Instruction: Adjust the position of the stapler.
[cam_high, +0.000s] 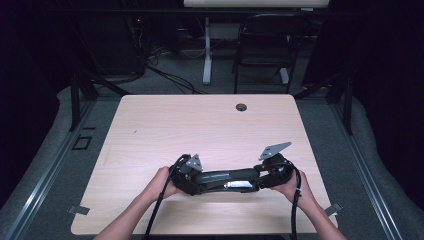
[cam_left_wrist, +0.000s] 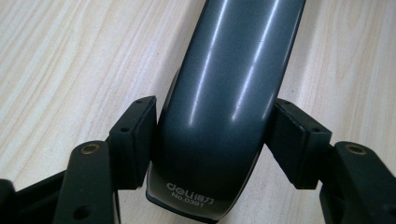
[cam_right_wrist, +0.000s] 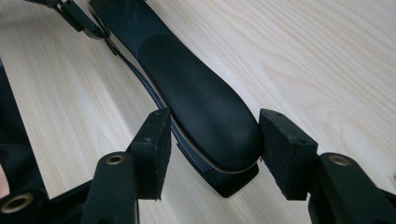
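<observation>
stapler (cam_high: 227, 179): long-arm, flat on table (cam_high: 200, 120)
left gripper (cam_left_wrist: 212, 140): clamps its rear end
right gripper (cam_right_wrist: 210, 149): straddles front, grip unclear
left to do: lift

My left tool (cam_left_wrist: 212, 140) is matt black, with small brass-coloured rivets in its arms. The stapler (cam_left_wrist: 224, 102) between its pads is glossy dark grey, streaked with pale reflections, and has white lettering printed near its end. My right tool (cam_right_wrist: 212, 149) is the same black; from there the stapler's other end shows a dull black top over a thin silvery edge. The desk (cam_high: 200, 125) is pale wood with fine, light-brown grain lines.
</observation>
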